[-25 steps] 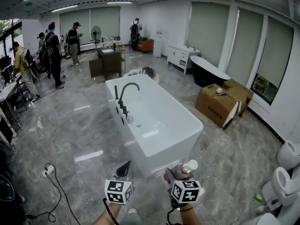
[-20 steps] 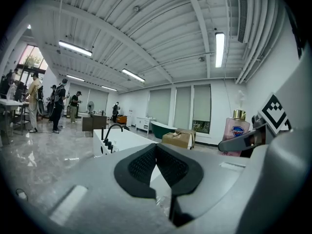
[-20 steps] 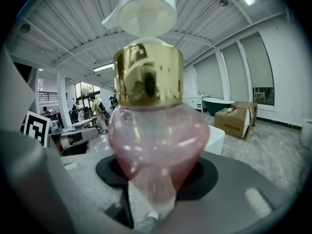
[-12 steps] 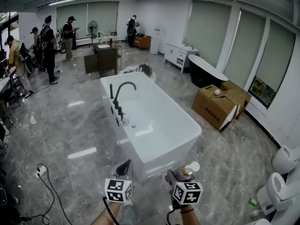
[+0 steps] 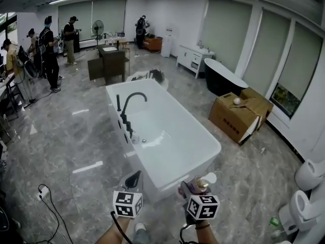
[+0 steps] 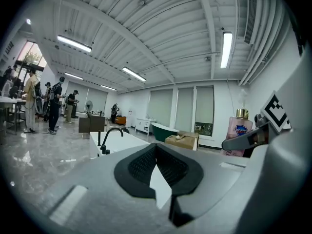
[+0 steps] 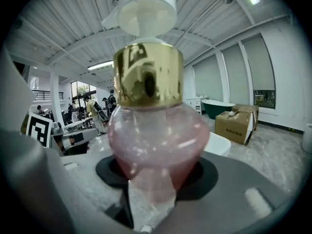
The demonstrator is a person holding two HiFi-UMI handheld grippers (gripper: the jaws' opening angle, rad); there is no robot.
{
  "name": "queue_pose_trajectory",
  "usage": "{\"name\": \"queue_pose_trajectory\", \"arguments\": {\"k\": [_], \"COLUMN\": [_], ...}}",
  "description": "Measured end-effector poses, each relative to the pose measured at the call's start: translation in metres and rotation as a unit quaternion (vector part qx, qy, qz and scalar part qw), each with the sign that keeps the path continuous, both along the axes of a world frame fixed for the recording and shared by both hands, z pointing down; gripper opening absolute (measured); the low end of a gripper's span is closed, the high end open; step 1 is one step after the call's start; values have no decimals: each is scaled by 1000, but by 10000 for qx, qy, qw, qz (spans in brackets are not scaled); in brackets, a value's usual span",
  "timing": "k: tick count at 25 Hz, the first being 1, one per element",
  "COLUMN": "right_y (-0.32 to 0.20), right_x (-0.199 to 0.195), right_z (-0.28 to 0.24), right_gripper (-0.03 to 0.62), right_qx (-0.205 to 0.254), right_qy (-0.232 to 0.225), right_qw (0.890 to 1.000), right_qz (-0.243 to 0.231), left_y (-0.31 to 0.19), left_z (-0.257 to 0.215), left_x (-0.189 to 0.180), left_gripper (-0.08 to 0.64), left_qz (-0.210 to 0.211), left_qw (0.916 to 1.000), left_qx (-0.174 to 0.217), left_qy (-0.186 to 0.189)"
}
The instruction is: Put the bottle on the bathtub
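A white freestanding bathtub (image 5: 167, 179) with a black faucet (image 5: 127, 103) stands in the middle of the floor, its near end just beyond both grippers. My right gripper (image 5: 195, 188) is shut on a pink pump bottle (image 5: 199, 183) with a gold collar and a white pump, held upright. In the right gripper view the bottle (image 7: 156, 135) fills the space between the jaws of my right gripper (image 7: 156, 184). My left gripper (image 5: 134, 181) is shut and holds nothing, level with the right one. The left gripper view shows my left gripper (image 6: 157, 165), the tub (image 6: 122, 140) ahead and the bottle (image 6: 237, 133) at right.
Cardboard boxes (image 5: 238, 113) and a black tub (image 5: 223, 78) stand to the right, with a white cabinet (image 5: 192, 60) behind. White toilets (image 5: 304, 197) line the right edge. Cables (image 5: 45, 192) lie on the floor at left. People (image 5: 48, 50) stand far left.
Both grippers have advanced toward the tub's near end, which now looms larger and closer. The bottle stays in the right gripper and the left stays shut.
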State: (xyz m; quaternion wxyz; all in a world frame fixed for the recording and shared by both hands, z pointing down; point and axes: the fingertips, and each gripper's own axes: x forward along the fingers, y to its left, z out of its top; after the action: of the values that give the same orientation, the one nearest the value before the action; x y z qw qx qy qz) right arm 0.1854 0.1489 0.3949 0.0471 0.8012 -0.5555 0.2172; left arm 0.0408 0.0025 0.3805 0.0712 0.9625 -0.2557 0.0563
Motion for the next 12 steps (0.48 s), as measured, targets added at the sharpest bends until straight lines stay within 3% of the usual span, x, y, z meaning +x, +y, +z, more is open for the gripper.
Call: {"name": "queue_pose_trajectory", "arguments": {"k": [12], "right_y": [-85], "right_x": [37], "right_z": [1], "right_gripper": [233], "right_qx": [75], "right_qy": [-97], "right_qw": [9998], "right_qz": [168], "left_y": [-92], "left_z": [-2], "left_x": [35], "left_gripper": [9], "left_qz": [64], "left_qw": [9999], "left_qx": [82], "left_qy": [-109]}}
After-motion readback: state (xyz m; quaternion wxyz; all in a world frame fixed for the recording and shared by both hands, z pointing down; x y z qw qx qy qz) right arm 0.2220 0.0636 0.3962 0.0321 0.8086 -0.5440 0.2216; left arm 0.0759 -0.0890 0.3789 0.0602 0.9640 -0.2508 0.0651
